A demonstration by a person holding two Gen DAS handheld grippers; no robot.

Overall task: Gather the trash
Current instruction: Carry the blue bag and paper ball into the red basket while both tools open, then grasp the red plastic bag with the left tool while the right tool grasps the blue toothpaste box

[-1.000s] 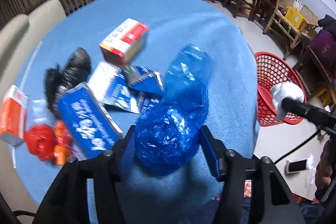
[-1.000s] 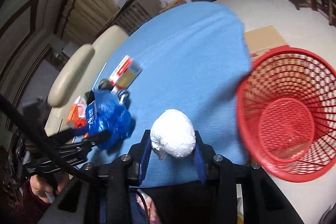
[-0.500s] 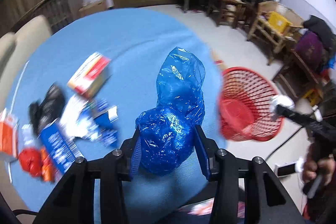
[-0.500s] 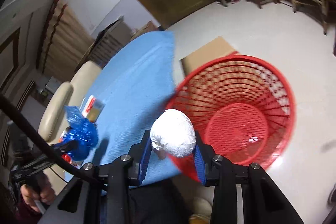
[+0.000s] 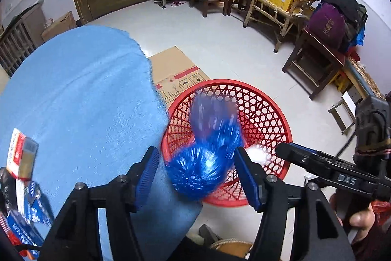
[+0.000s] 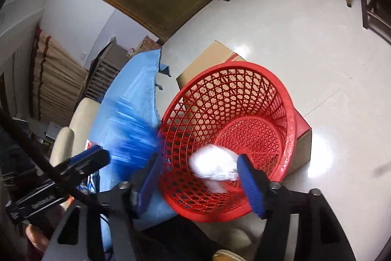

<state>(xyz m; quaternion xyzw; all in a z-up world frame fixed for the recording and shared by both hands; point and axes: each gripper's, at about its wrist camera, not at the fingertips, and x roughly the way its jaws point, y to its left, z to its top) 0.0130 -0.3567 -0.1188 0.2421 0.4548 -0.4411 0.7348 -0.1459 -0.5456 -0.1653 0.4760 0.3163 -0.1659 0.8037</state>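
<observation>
Grippers, left and right, had just been opening above the red plastic mesh basket beside the blue-clothed table's edge, jaws spread and pads clear, so the crumpled blue plastic bag and white paper wad dropped in.

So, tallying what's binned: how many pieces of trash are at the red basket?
2: a crumpled blue plastic bag dropping over its near rim, and a white paper wad falling inside.

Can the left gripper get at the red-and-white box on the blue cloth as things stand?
Probably yes: the left gripper stands open, the blue bag loose between its jaws, and nothing covers the red-and-white box on the blue cloth.
</observation>
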